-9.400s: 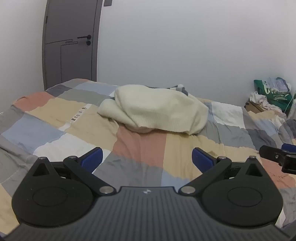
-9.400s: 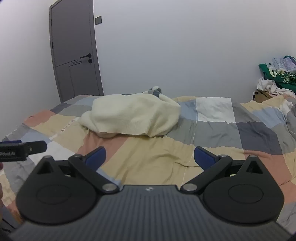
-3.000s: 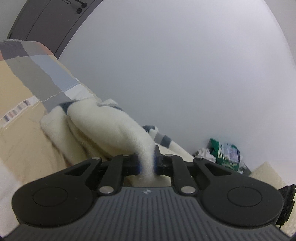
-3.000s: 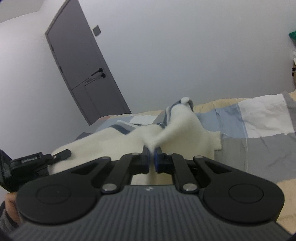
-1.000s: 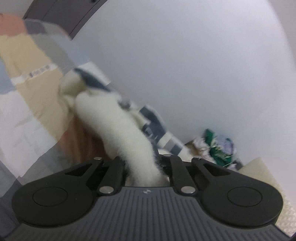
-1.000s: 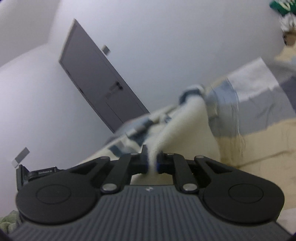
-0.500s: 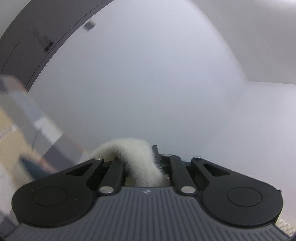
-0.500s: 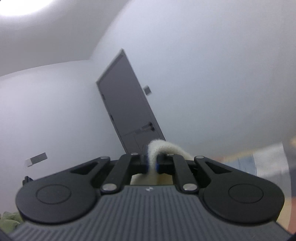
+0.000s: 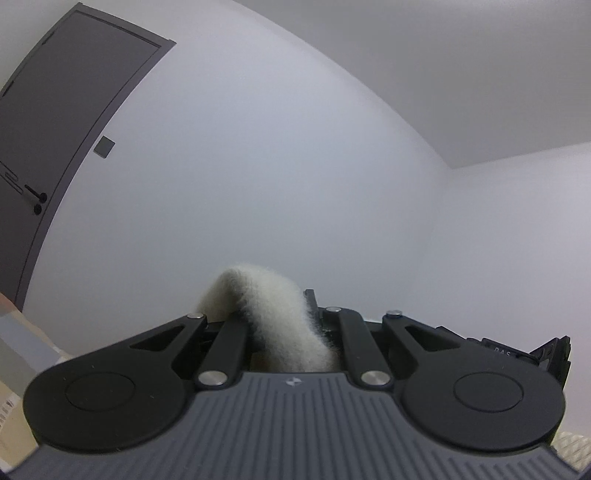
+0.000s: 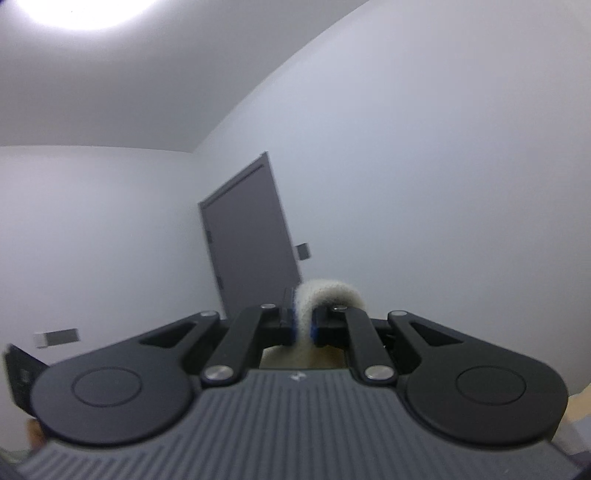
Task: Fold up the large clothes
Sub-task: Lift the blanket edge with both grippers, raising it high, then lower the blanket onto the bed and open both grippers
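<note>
A cream fuzzy garment (image 9: 273, 306) is pinched in my left gripper (image 9: 280, 314); a fold of it arches over the shut jaws and hangs below out of sight. My right gripper (image 10: 303, 325) is shut on another part of the same cream garment (image 10: 325, 291), which loops over its blue pads. Both grippers are raised and tilted upward toward the wall and ceiling. The rest of the garment and most of the bed are hidden below the gripper bodies.
A grey door (image 9: 55, 122) is at the left in the left wrist view and shows in the right wrist view (image 10: 251, 236). A sliver of the patchwork bed cover (image 9: 22, 343) is at lower left. The other gripper's edge (image 9: 532, 350) shows at right. White walls and a ceiling light (image 10: 85, 11) fill the view.
Both grippers have lifted the garment higher and tilted further up. The bed and the hanging garment have dropped out of view; wall, door and ceiling now fill the frames.
</note>
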A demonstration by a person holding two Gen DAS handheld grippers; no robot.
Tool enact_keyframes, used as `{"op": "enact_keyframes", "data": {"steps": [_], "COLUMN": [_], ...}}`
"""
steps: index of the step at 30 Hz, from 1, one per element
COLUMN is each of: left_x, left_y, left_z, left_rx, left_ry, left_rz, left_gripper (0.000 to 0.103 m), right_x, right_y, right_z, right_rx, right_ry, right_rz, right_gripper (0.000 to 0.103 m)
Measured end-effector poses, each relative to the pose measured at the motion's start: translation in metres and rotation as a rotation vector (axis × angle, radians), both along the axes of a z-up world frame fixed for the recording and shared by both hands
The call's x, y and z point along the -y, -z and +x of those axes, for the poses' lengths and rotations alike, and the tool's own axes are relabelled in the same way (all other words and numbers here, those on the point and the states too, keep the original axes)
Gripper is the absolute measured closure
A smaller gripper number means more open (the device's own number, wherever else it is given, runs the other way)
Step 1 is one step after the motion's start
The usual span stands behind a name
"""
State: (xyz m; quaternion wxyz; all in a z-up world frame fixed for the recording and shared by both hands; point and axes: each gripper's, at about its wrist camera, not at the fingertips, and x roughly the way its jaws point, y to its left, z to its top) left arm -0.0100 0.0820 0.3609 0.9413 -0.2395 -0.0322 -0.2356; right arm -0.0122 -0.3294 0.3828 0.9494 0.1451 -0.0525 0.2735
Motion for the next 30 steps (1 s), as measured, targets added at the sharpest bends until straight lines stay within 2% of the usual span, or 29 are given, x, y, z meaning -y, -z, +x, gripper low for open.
{"op": "enact_keyframes", "data": {"steps": [2,4,8,13,16,21,22,23,27,30], "left_x": [0.009,0.021,0.038,0.050,0.053,0.062,0.060,0.061,0.053,0.042], "left_y": [-0.001,0.006,0.050,0.145,0.198,0.280,0.297,0.315,0.377,0.422], "left_z": [0.018,0.043,0.106,0.202,0.266,0.356,0.386,0.394,0.460,0.508], "left_rx": [-0.015,-0.043,-0.157,-0.321,-0.402,-0.459,-0.476,-0.492,-0.595,-0.673], "left_ry": [-0.009,-0.018,-0.046,-0.095,-0.104,-0.103,-0.102,-0.100,-0.078,-0.068], "left_rz": [0.020,0.035,0.036,0.081,0.110,0.165,0.175,0.178,0.193,0.204], "left_gripper": [0.093,0.093,0.092,0.092,0.092,0.092,0.092,0.092,0.092,0.092], "right_x": [0.002,0.004,0.006,0.006,0.000,-0.013,-0.015,-0.016,-0.023,-0.028], "right_y": [-0.001,0.012,0.061,0.141,0.188,0.268,0.284,0.301,0.362,0.407], "right_z": [0.020,0.043,0.105,0.193,0.250,0.346,0.360,0.378,0.447,0.482], "right_rx": [-0.017,-0.037,-0.128,-0.280,-0.348,-0.427,-0.440,-0.456,-0.549,-0.599], "right_ry": [0.027,0.061,0.122,0.159,0.187,0.248,0.256,0.262,0.271,0.282], "right_rz": [0.000,-0.005,-0.018,-0.029,-0.073,-0.161,-0.170,-0.176,-0.163,-0.203], "right_gripper": [0.093,0.093,0.092,0.092,0.092,0.092,0.092,0.092,0.092,0.093]}}
